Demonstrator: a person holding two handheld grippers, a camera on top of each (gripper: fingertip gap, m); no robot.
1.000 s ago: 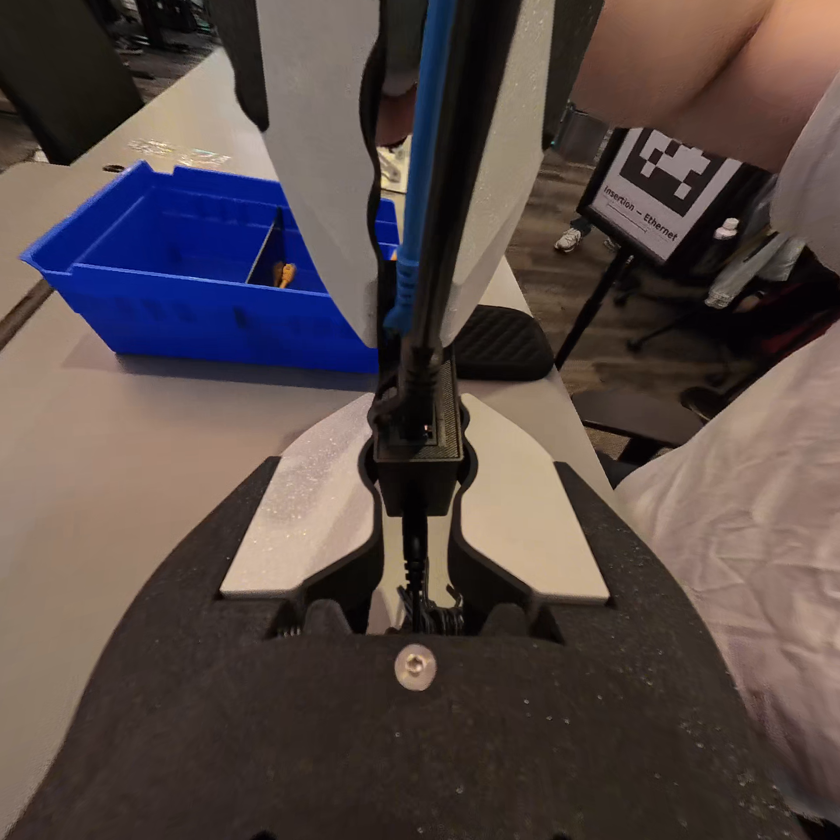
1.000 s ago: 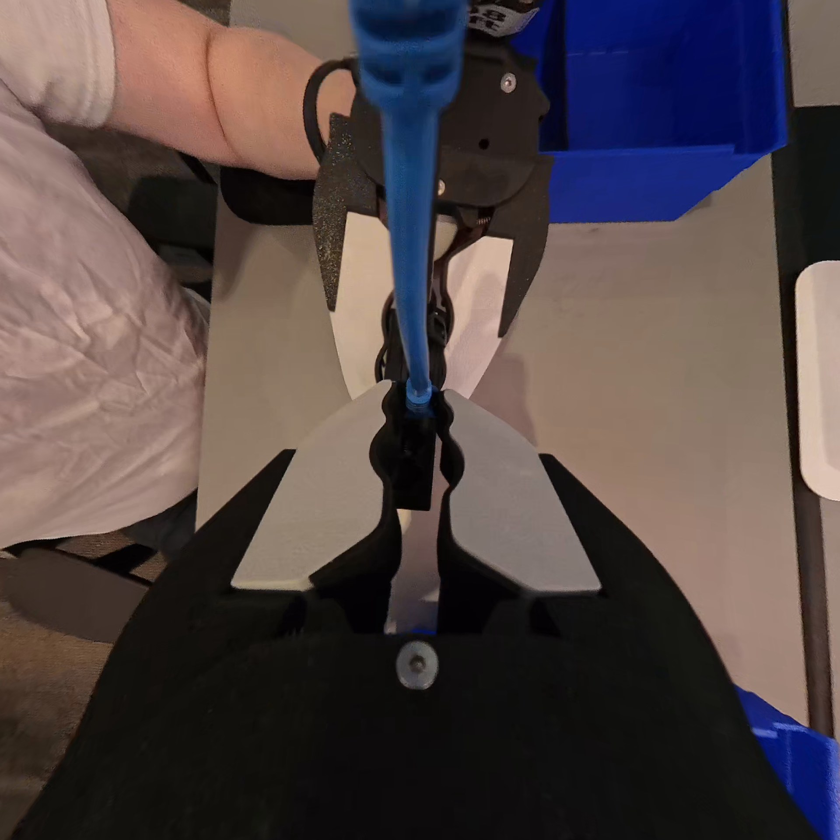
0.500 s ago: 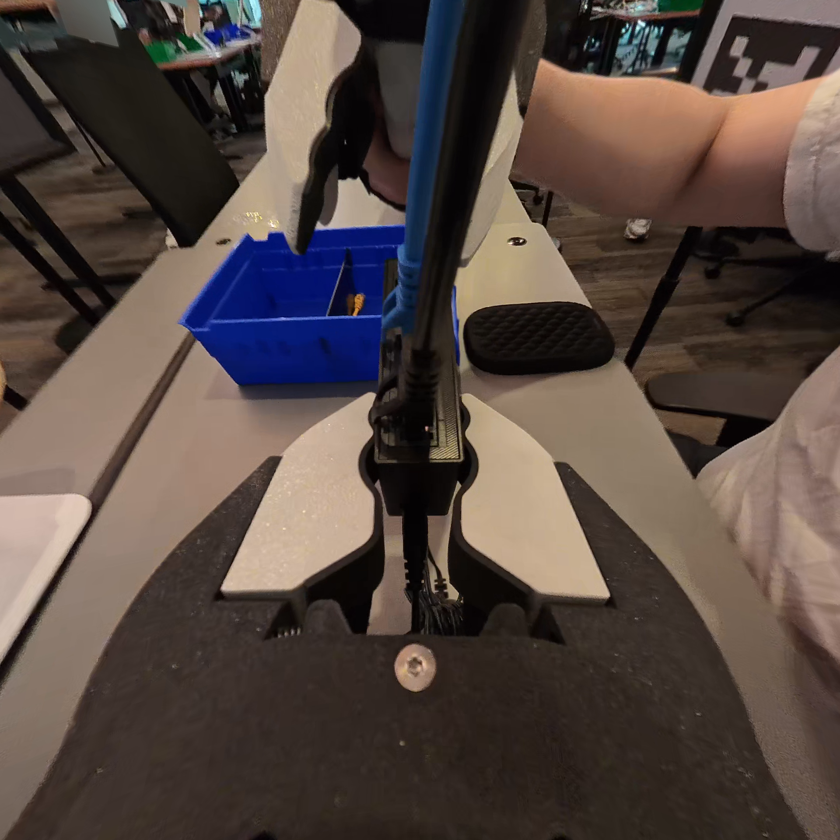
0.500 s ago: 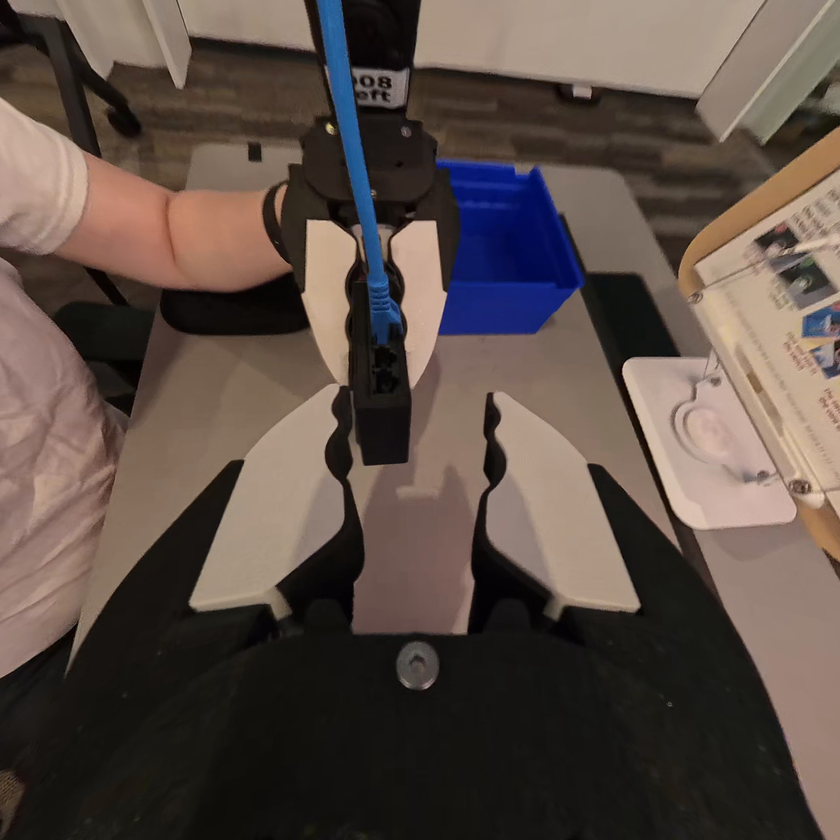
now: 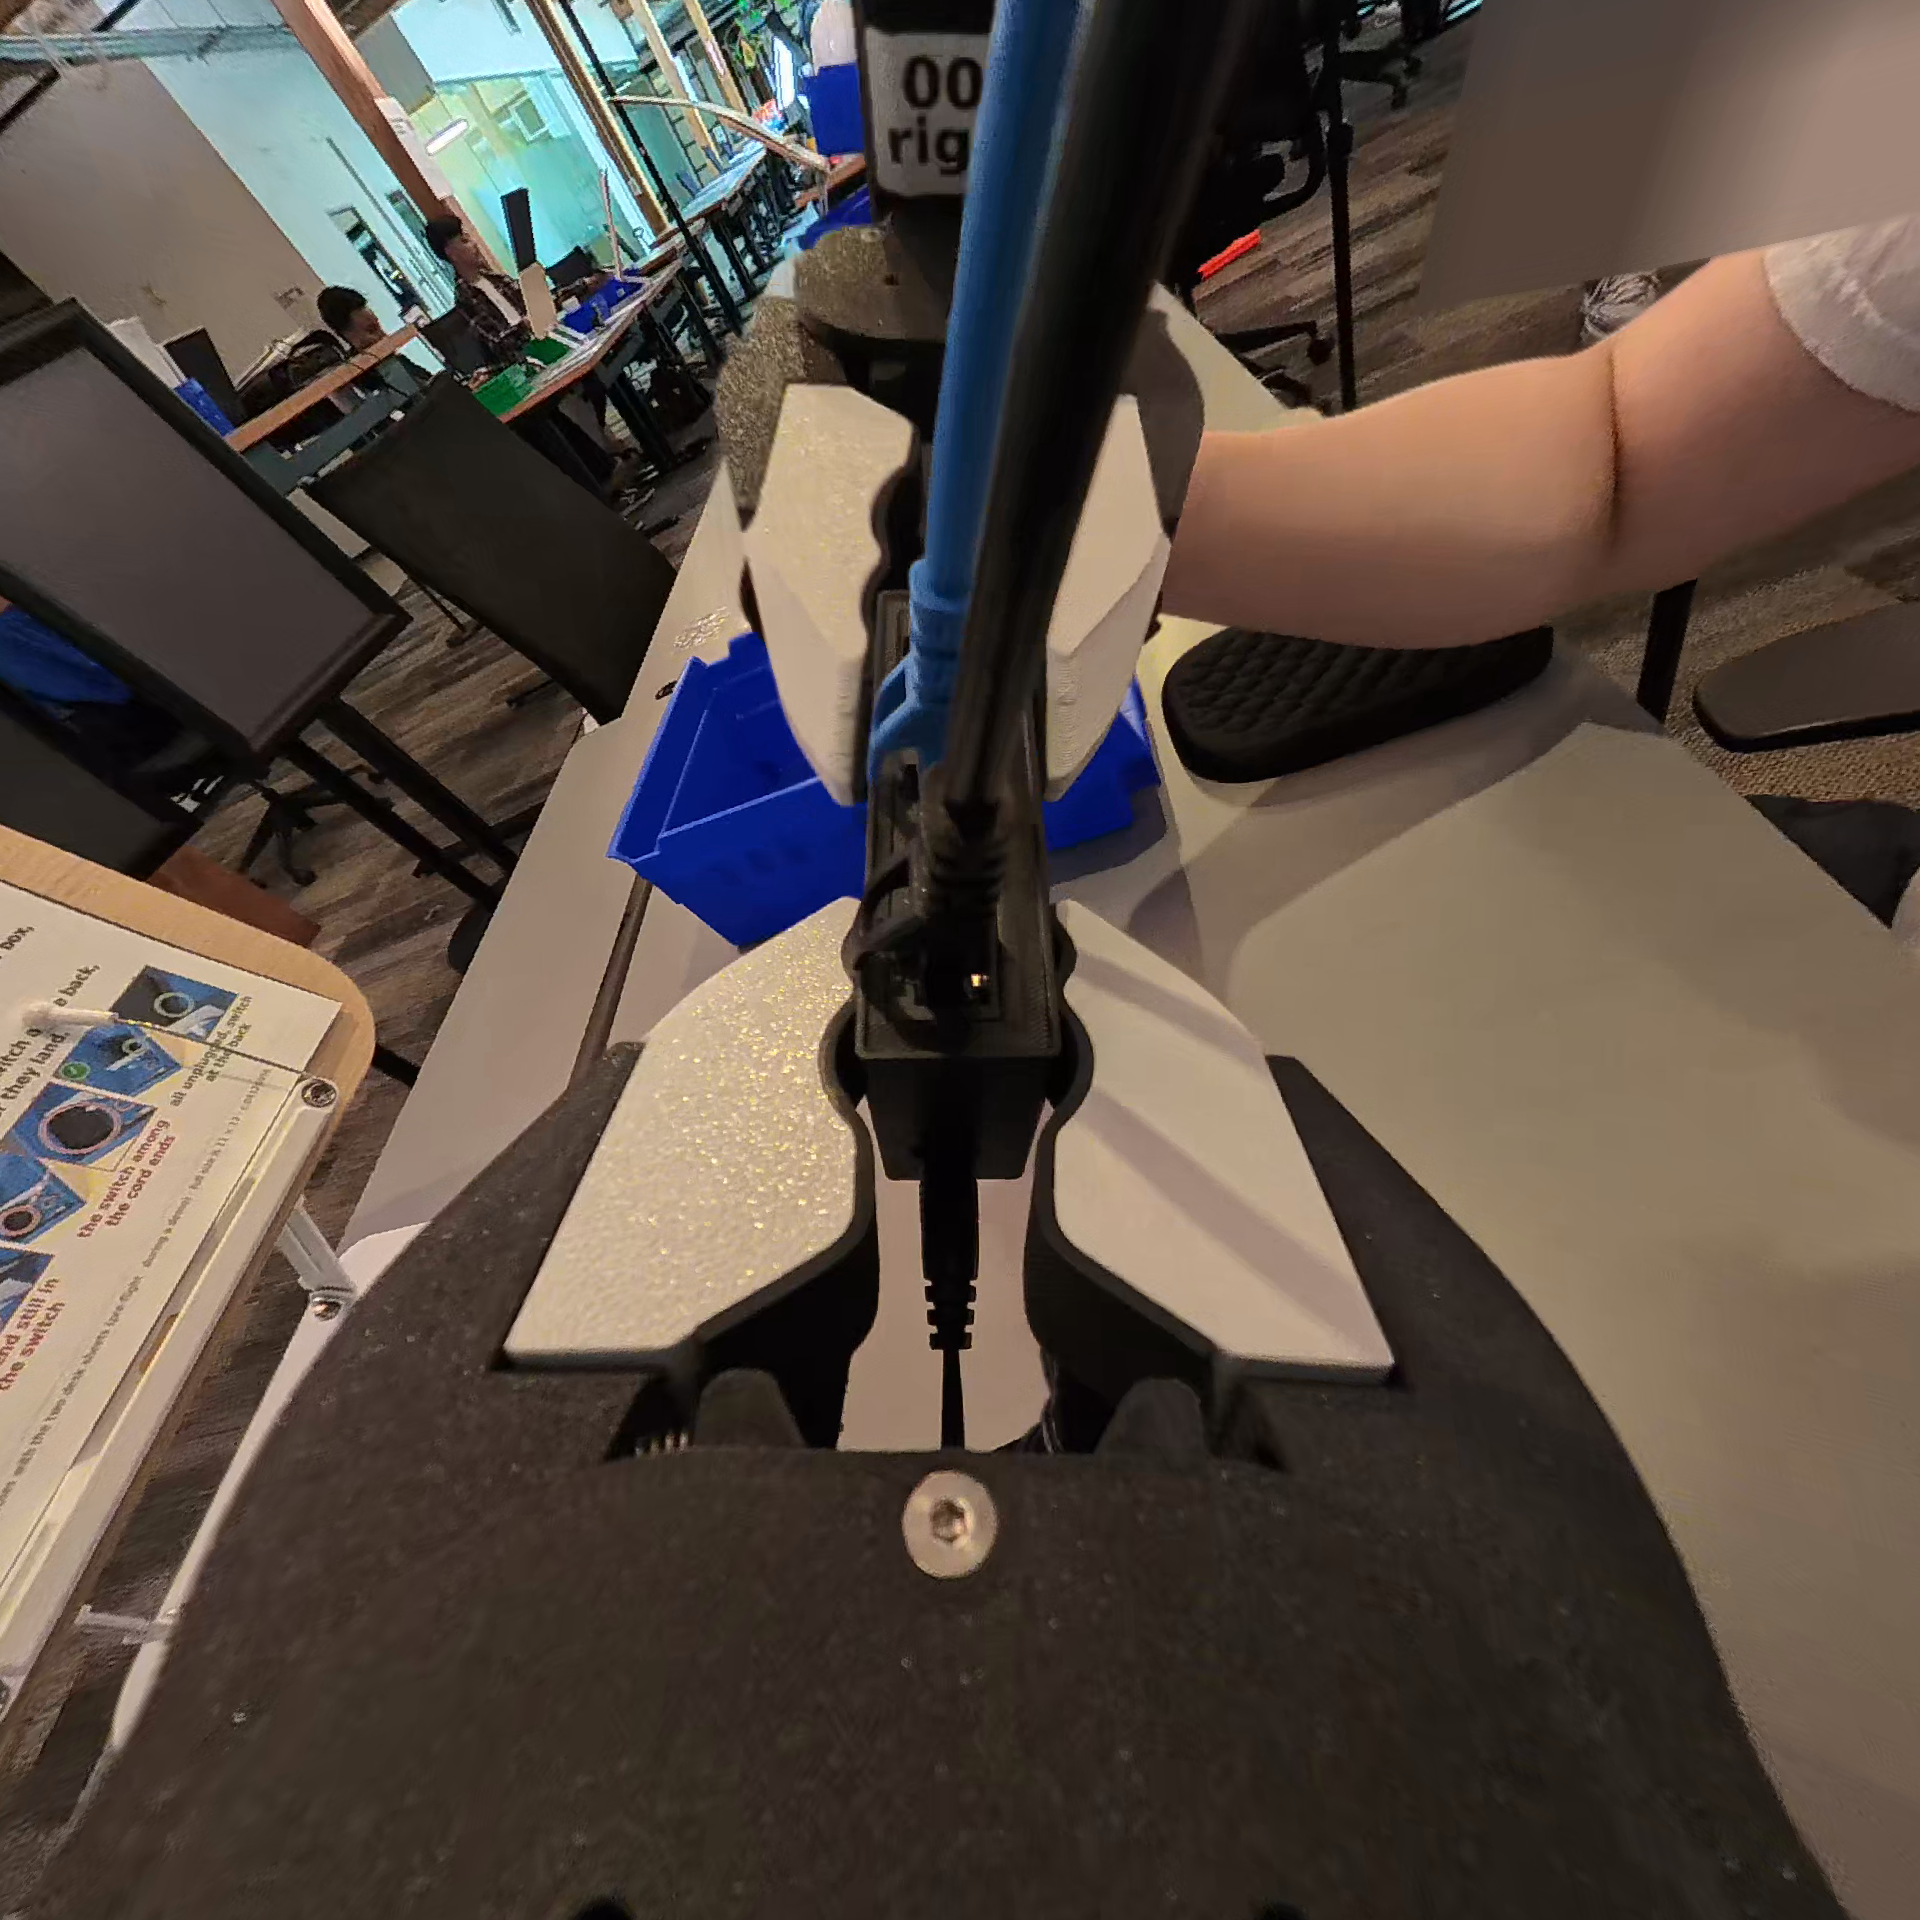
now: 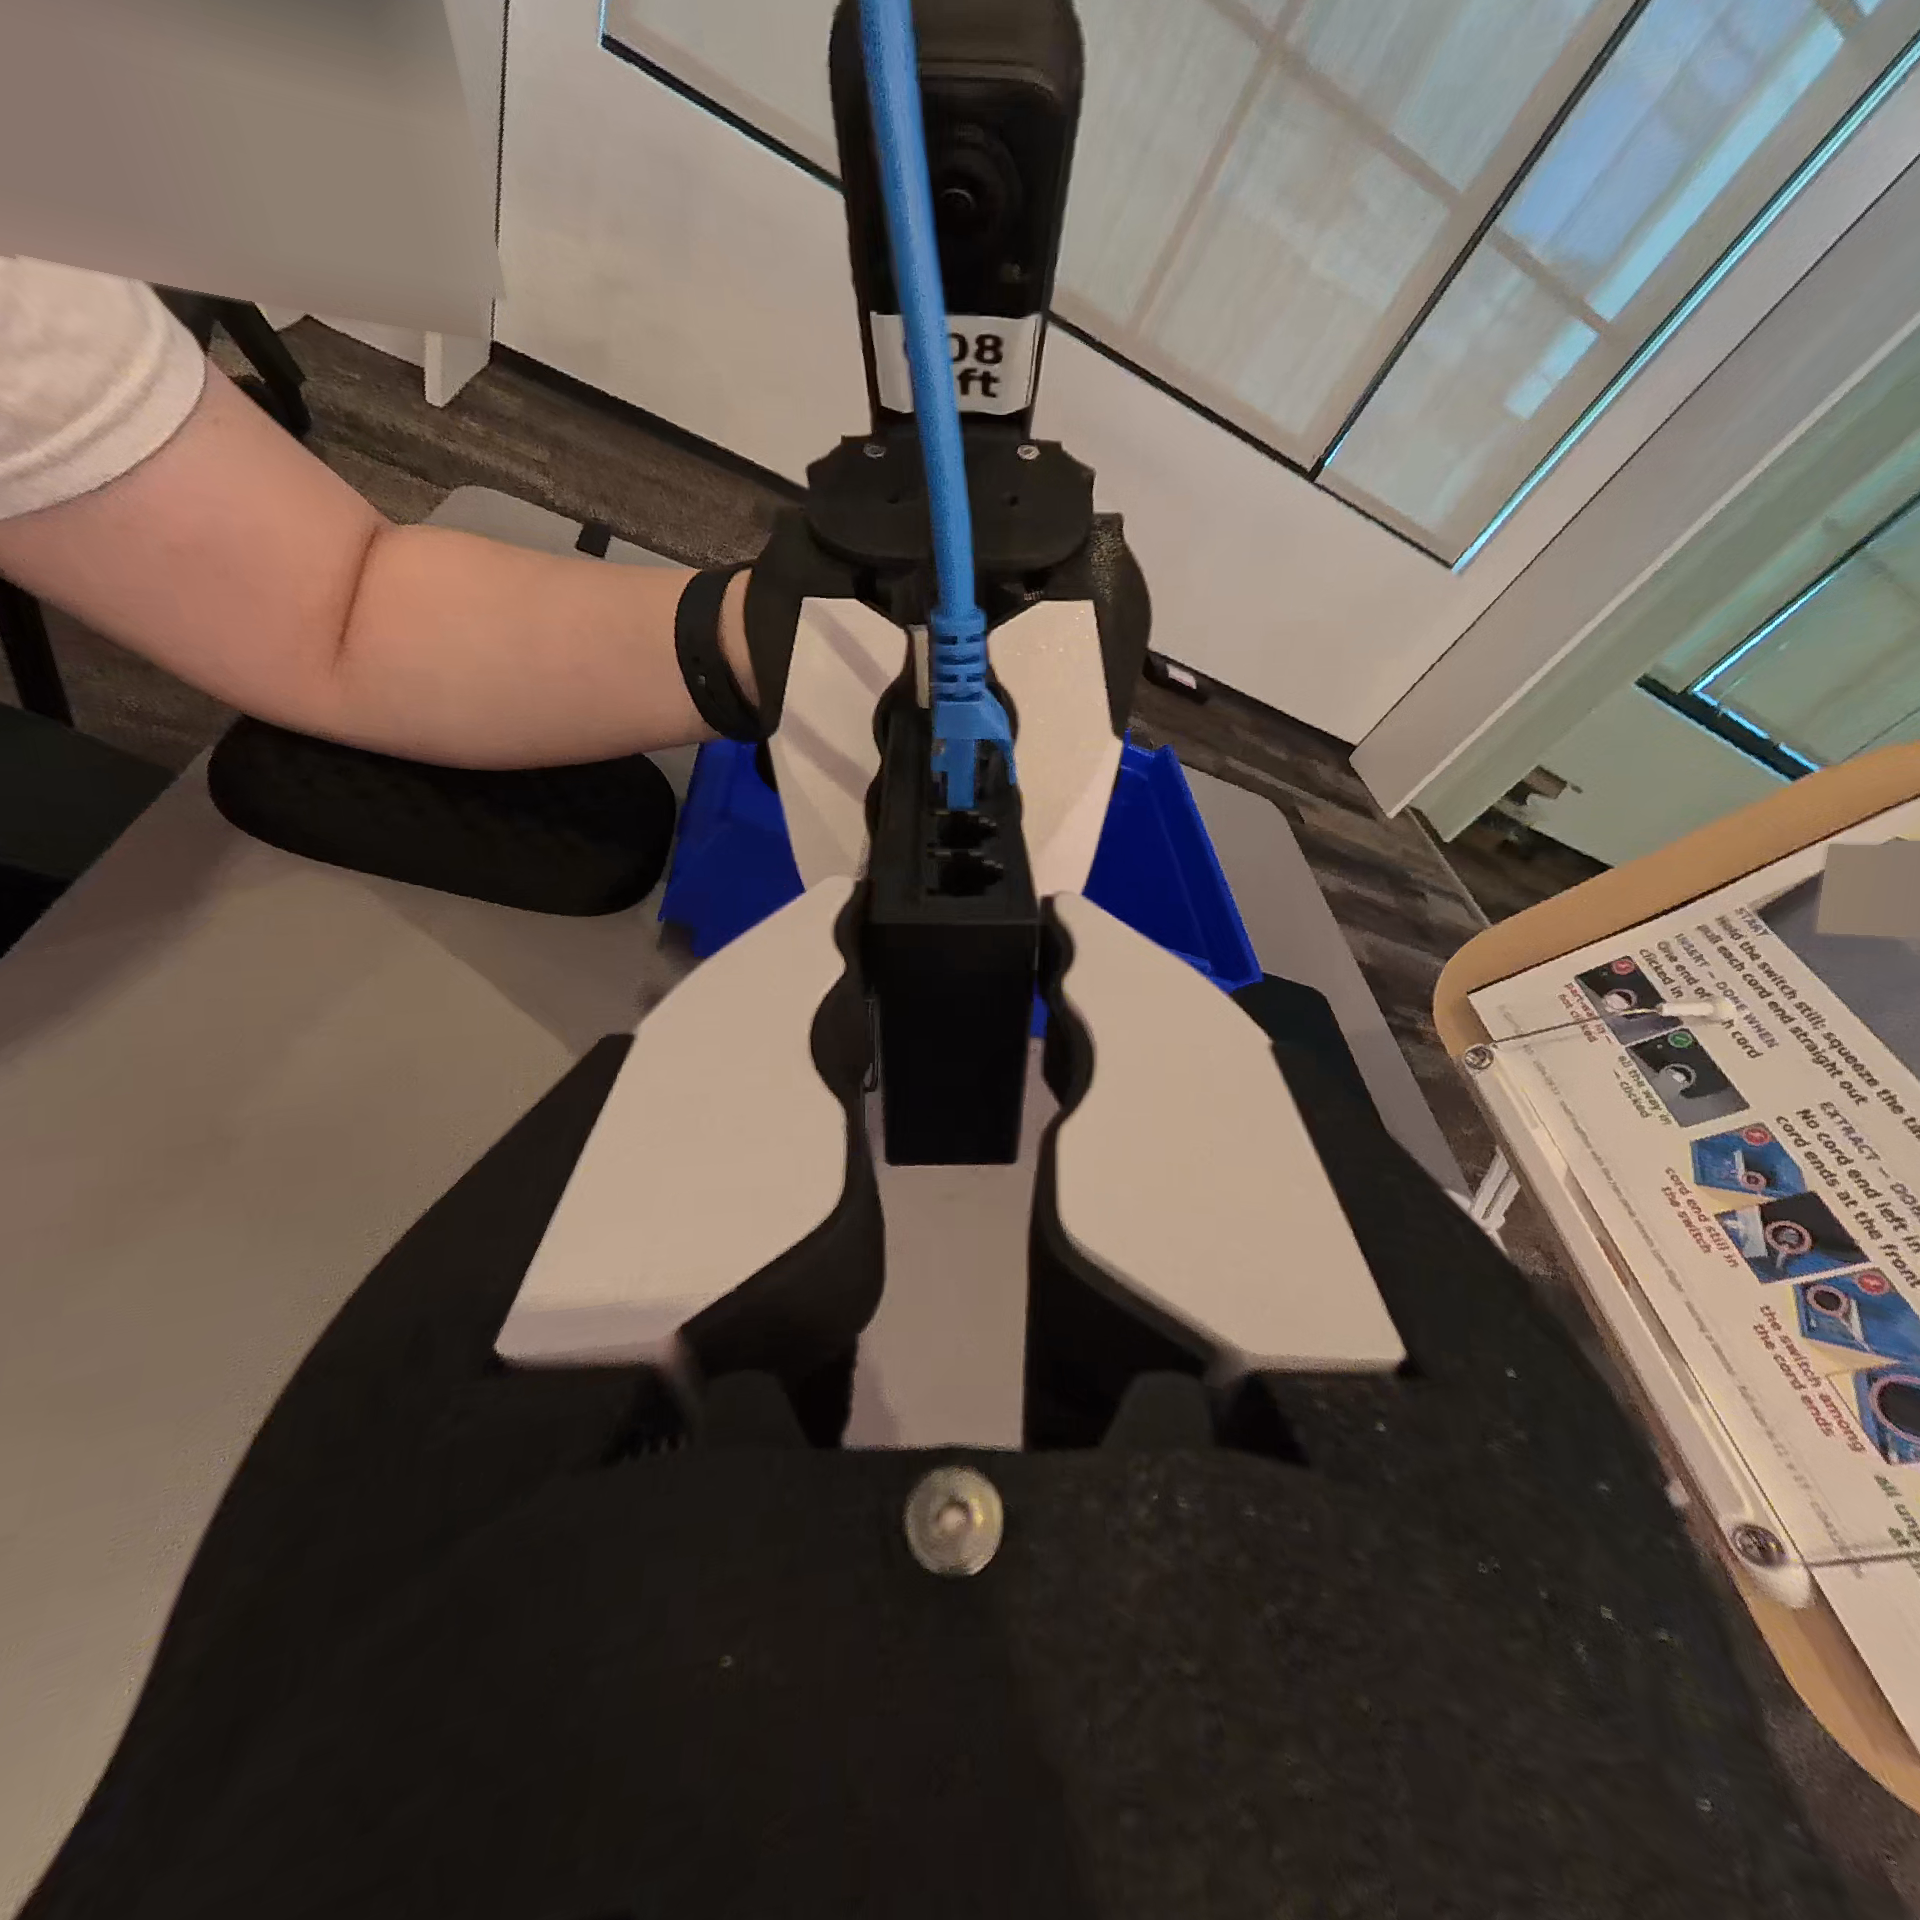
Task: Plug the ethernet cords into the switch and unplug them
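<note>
A black switch (image 5: 961,1091) is held above the table between both grippers. My left gripper (image 5: 956,997) is shut on one end of it. My right gripper (image 6: 951,935) is shut on the other end of the switch (image 6: 951,1039), its pads against the two sides. A black cord's plug (image 5: 966,873) sits in the port nearest my left gripper. A blue cord's plug (image 5: 920,686) sits in a port beyond it and also shows in the right wrist view (image 6: 961,717). Two empty ports (image 6: 961,857) face up near my right gripper.
A blue bin (image 5: 727,821) stands on the grey table (image 5: 1507,987) behind the switch. A black padded wrist rest (image 5: 1351,696) lies beside it. A board with picture instructions (image 6: 1714,1143) stands at the table's side. The person's forearm (image 5: 1455,499) reaches in. My left and right fingertips are right by each other.
My right gripper let go of the blue cord's plug, opened wide and drew back, then shut on the switch's free end. Both grippers tilted upward. My left gripper kept its hold.
</note>
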